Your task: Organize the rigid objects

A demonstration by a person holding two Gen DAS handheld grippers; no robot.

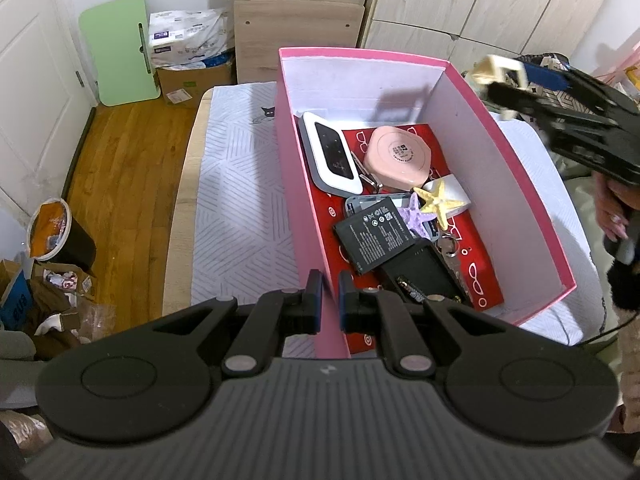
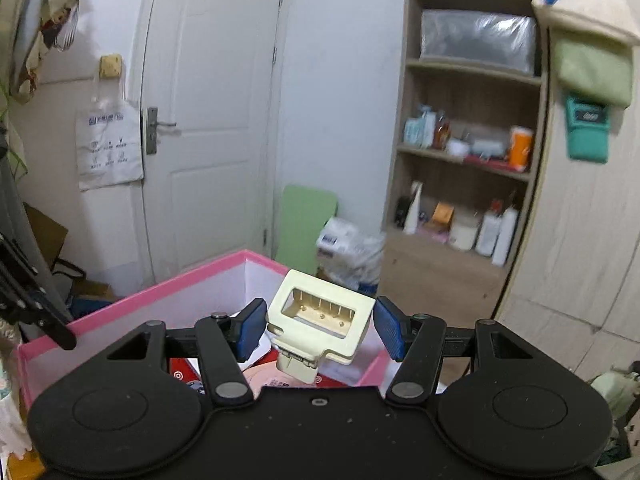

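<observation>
A pink box [image 1: 504,160] stands on the bed and holds a white device [image 1: 329,155], a pink round case [image 1: 400,156], a yellow starfish [image 1: 436,200], a purple starfish [image 1: 414,216] and a black battery [image 1: 376,236]. My left gripper [image 1: 330,300] is shut on the box's near left wall. My right gripper [image 2: 320,328] is above the box [image 2: 168,292] with a cream plastic part [image 2: 320,316] between its fingers, which stand slightly apart from it. In the left wrist view the right gripper [image 1: 500,76] is at the box's far right corner with the cream part [image 1: 490,70].
A white patterned bed cover [image 1: 240,200] lies under the box. A wooden floor [image 1: 120,168], a bin [image 1: 56,232] and clutter lie at the left. A green board [image 1: 116,48], a shelf unit [image 2: 468,160] and a white door [image 2: 212,112] stand beyond.
</observation>
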